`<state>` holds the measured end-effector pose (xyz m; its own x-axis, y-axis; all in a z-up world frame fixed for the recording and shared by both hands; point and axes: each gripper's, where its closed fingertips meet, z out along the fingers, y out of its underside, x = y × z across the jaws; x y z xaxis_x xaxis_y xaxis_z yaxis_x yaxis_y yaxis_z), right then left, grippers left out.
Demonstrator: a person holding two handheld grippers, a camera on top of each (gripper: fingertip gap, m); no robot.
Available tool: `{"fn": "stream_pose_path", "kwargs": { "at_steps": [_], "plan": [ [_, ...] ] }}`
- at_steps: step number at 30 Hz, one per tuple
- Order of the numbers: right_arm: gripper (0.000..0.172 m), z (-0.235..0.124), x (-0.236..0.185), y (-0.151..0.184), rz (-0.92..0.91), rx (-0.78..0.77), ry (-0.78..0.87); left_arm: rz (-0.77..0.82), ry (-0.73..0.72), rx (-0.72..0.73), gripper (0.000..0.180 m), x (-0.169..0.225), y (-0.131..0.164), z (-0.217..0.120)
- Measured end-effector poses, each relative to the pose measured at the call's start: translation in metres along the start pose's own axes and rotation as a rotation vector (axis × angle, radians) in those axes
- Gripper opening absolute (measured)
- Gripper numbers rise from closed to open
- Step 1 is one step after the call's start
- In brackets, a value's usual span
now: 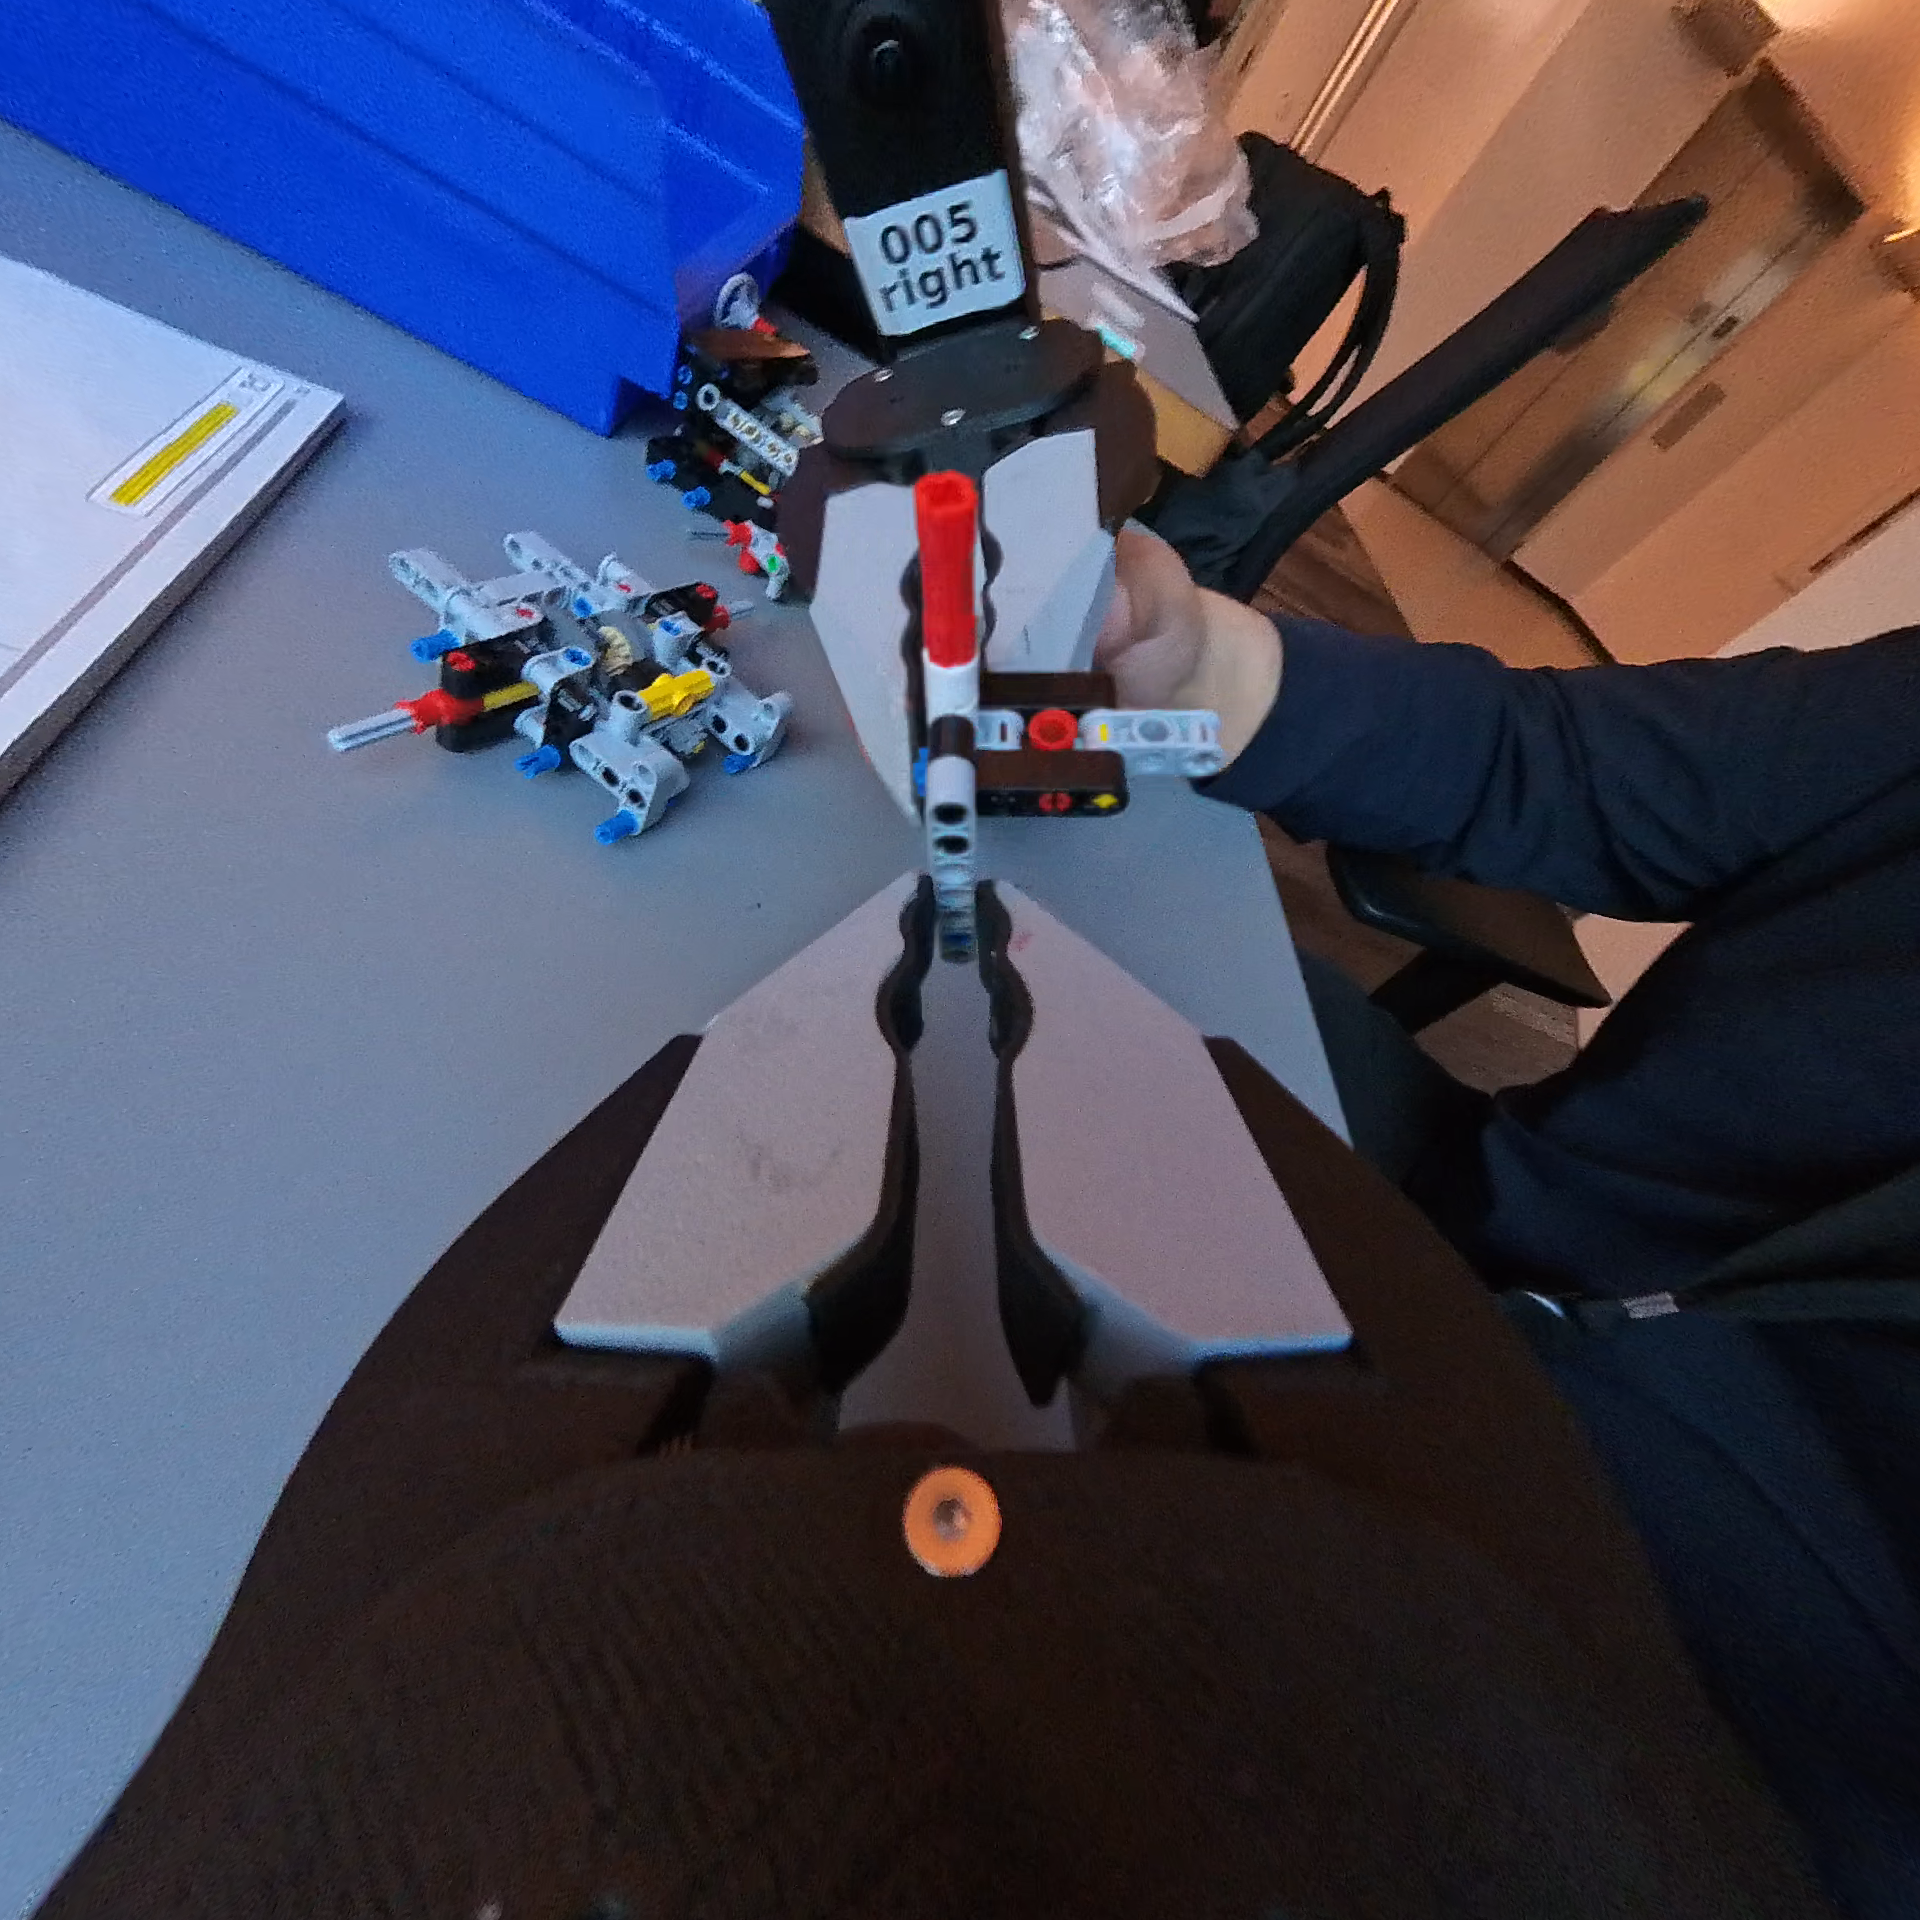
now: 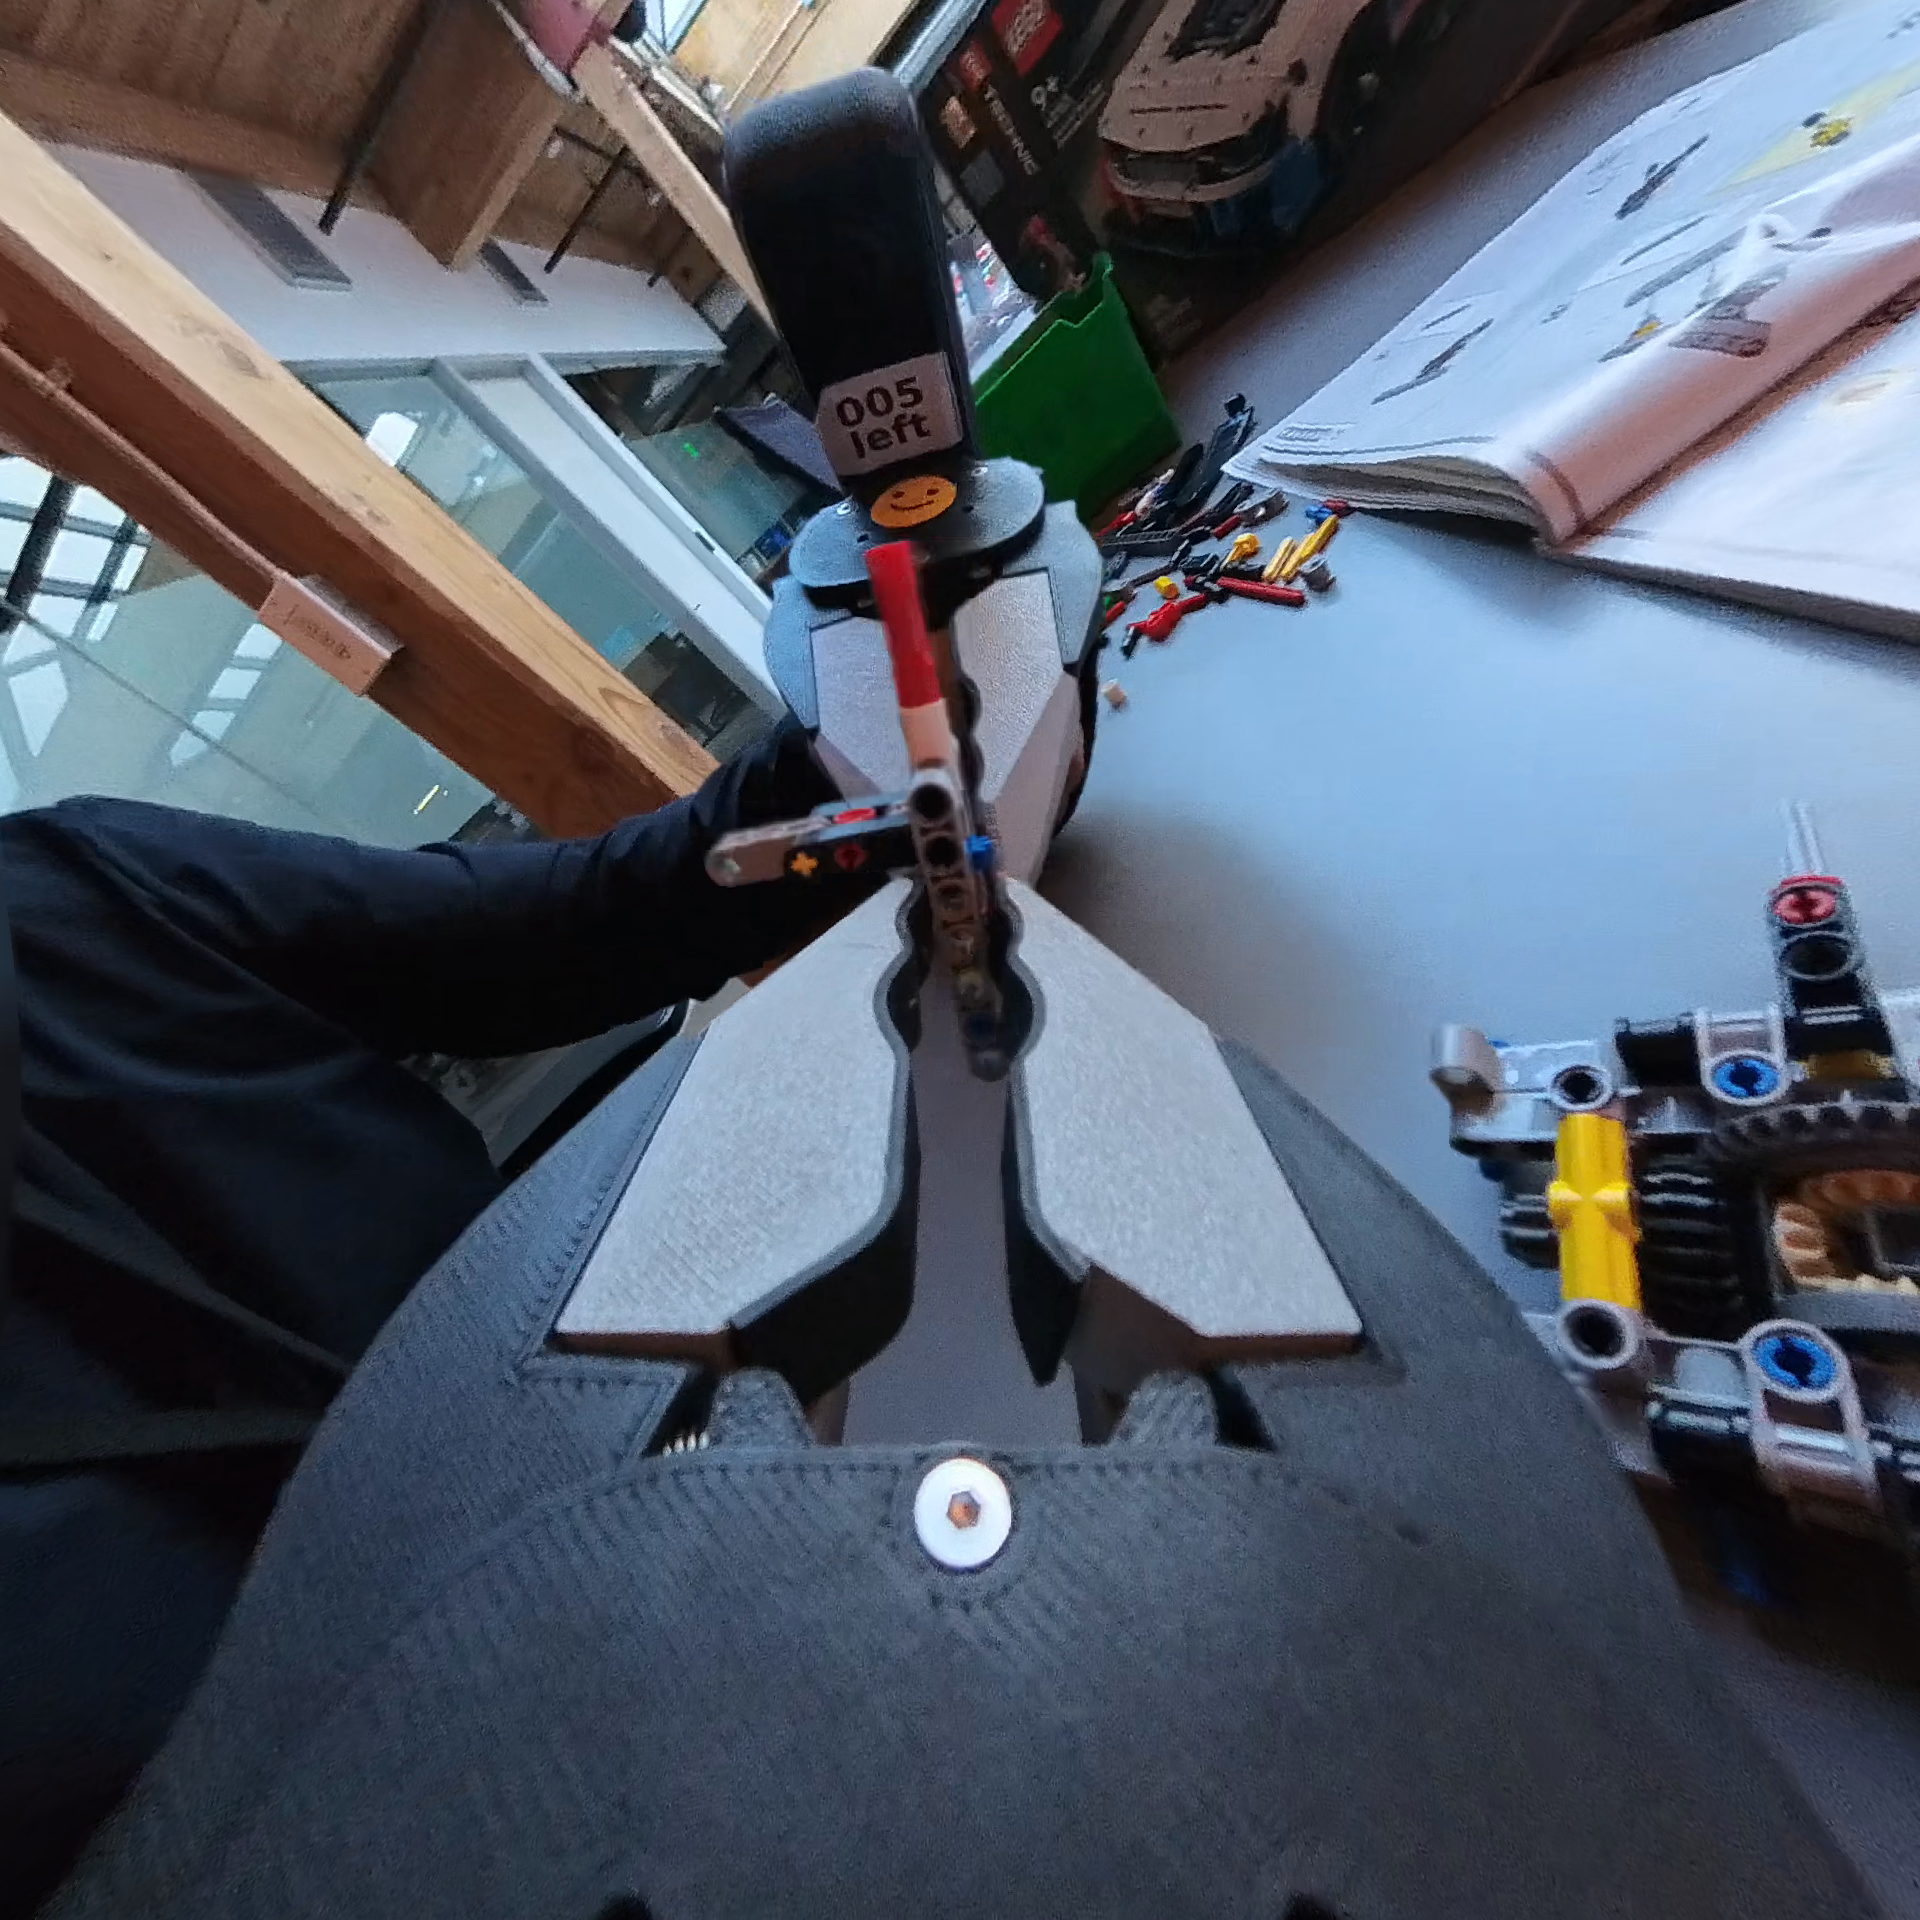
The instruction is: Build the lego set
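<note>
- Claws face each other tip to tip above the near edge of the grey surface (image 1: 260,987), both clenched on one small toy-brick assembly of light-grey perforated beams, black beams, a red tube and blue pins (image 1: 951,821).
- The left claw (image 1: 954,925) grips the near end of the assembly's light-grey perforated beam (image 1: 952,831); its dark wavy pads press on that beam from both sides.
- The right claw (image 2: 961,987) grips the same beam at its other end, the pads closed against it in the right wrist view.
- The red tube (image 1: 945,566) runs on from the beam along the slot between the right claw's fingers.
- A black beam with red and yellow inserts (image 1: 1055,774) and a light-grey beam with a red bush (image 1: 1101,730) stick out sideways from the assembly toward the person's dark sleeve (image 1: 1558,758).
- A hand (image 1: 1184,634) holds the right claw's body.
- A larger grey, black and yellow toy-brick gearbox assembly (image 1: 582,675) lies on the surface, well apart from both claws.
- A second dark assembly (image 1: 732,436) lies just beside a blue plastic bin (image 1: 416,187).
- An open instruction booklet (image 2: 1621,343), a scatter of small loose parts (image 2: 1216,571) and a green bin (image 2: 1070,405) lie farther off.
</note>
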<state>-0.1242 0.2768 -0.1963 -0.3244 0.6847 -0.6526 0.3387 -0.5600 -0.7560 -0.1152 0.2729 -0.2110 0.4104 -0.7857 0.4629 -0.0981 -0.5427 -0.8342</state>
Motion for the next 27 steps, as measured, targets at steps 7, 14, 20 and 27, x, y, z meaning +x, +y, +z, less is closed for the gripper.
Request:
{"fn": "stream_pose_path", "kwargs": {
  "at_steps": [7,14,20,27],
  "plan": [
    [0.006,0.000,0.005,-0.009,-0.018,0.041,0.017,-0.137,0.040,0.057,0.005,-0.003,-0.006,-0.001],
    [0.004,0.000,0.006,0.000,-0.080,-0.047,0.044,-0.157,0.024,0.096,0.005,-0.003,-0.007,-0.005],
    [0.014,-0.009,0.014,-0.017,-0.020,0.082,0.061,-0.301,0.085,0.164,0.005,-0.004,-0.012,0.001],
    [0.009,-0.004,0.012,-0.019,0.023,0.109,0.031,-0.321,0.074,0.171,0.005,-0.005,-0.011,0.005]
  ]
}}
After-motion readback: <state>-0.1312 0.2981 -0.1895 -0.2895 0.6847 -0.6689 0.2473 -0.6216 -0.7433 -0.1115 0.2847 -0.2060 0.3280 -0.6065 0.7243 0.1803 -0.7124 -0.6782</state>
